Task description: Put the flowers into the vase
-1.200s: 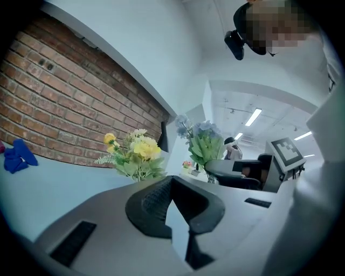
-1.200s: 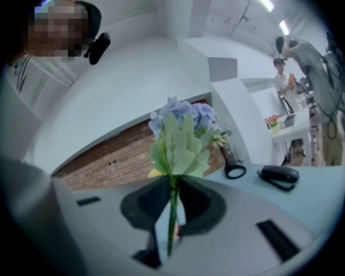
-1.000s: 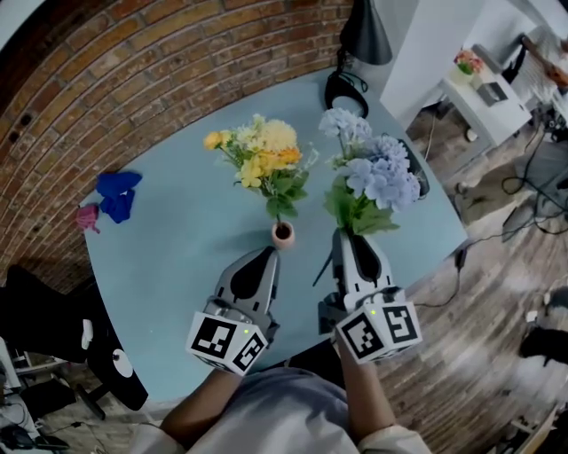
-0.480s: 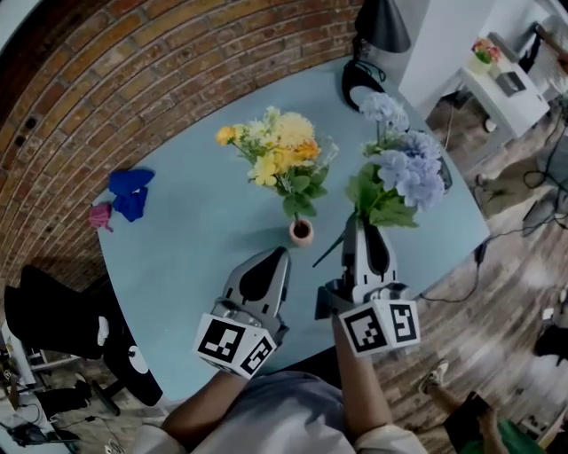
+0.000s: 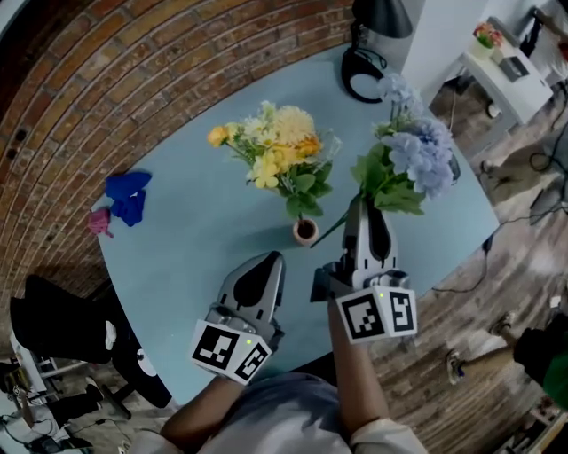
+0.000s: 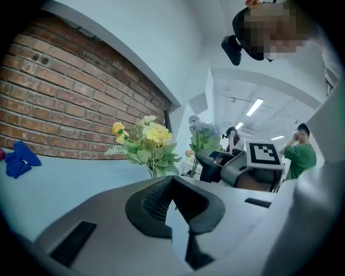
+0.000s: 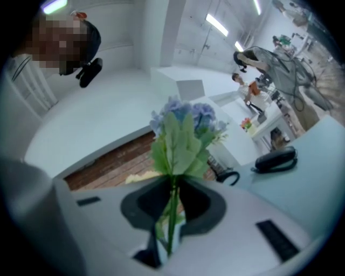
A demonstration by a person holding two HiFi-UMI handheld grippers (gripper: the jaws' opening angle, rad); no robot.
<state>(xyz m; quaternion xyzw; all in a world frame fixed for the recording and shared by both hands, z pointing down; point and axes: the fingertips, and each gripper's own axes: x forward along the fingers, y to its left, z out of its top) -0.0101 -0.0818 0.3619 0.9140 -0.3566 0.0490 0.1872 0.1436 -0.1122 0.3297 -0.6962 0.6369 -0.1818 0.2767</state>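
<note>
A small pinkish vase (image 5: 305, 232) stands mid-table and holds a yellow flower bunch (image 5: 280, 155) (image 6: 145, 143). My right gripper (image 5: 359, 213) (image 7: 171, 215) is shut on the green stem of a blue flower bunch (image 5: 413, 151) (image 7: 183, 129). It holds the bunch just right of the vase, heads leaning up and right. The stem's lower end (image 5: 324, 238) pokes out beside the vase rim. My left gripper (image 5: 271, 259) (image 6: 175, 207) hovers near the table's front edge, left of the vase, shut with nothing in it. The left gripper view also shows the blue flower bunch (image 6: 204, 132).
The round light-blue table (image 5: 195, 239) backs onto a brick wall. A blue cloth (image 5: 127, 195) and a pink scrap (image 5: 99, 220) lie far left. Black headphones (image 5: 364, 75) and a lamp (image 5: 382, 18) sit at the back; a black device (image 7: 276, 159) lies at the right edge.
My right gripper has turned and shifted, so the blue bunch leans more to the right and its stem end lies closer to the vase. The left gripper has barely moved.
</note>
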